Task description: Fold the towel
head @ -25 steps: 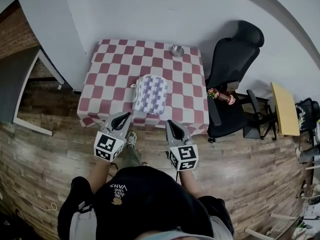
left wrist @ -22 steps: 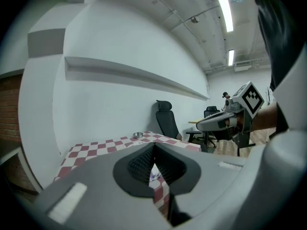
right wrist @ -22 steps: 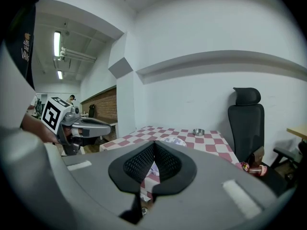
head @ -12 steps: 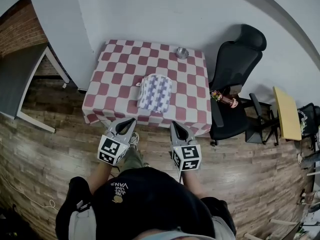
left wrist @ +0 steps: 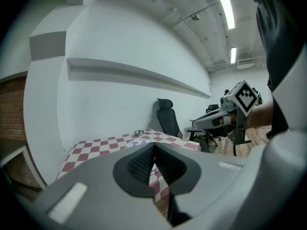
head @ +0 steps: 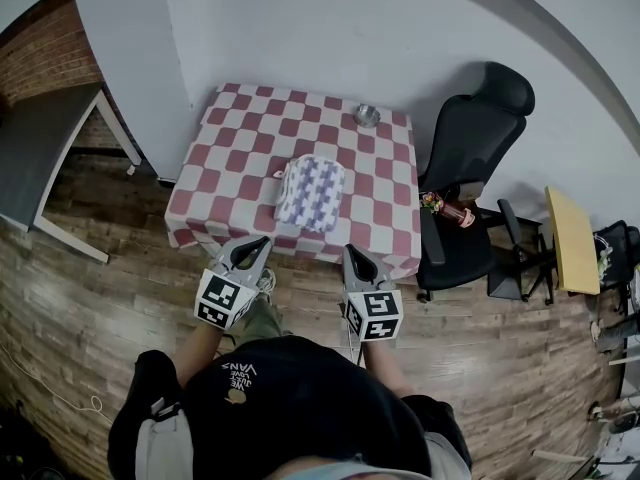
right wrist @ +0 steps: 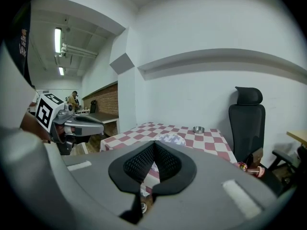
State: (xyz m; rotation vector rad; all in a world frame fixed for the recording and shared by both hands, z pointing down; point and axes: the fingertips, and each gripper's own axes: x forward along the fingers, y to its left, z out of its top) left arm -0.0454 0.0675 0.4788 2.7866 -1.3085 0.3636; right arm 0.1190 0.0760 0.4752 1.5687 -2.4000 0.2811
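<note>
My left gripper (head: 259,243) and right gripper (head: 351,252): side by side, tilted slightly down, short of the checkered table (head: 235,143) near edge. Both jaws pressed together, empty. Towel (head: 311,192): folded, mid-table, well apart. Office chair (head: 470,138): beside the table's right edge.

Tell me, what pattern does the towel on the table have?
The towel is white with purplish-blue checks; the head view shows it best.

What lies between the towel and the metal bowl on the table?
Nothing: between towel and bowl only bare checked tablecloth shows, head view.
</note>
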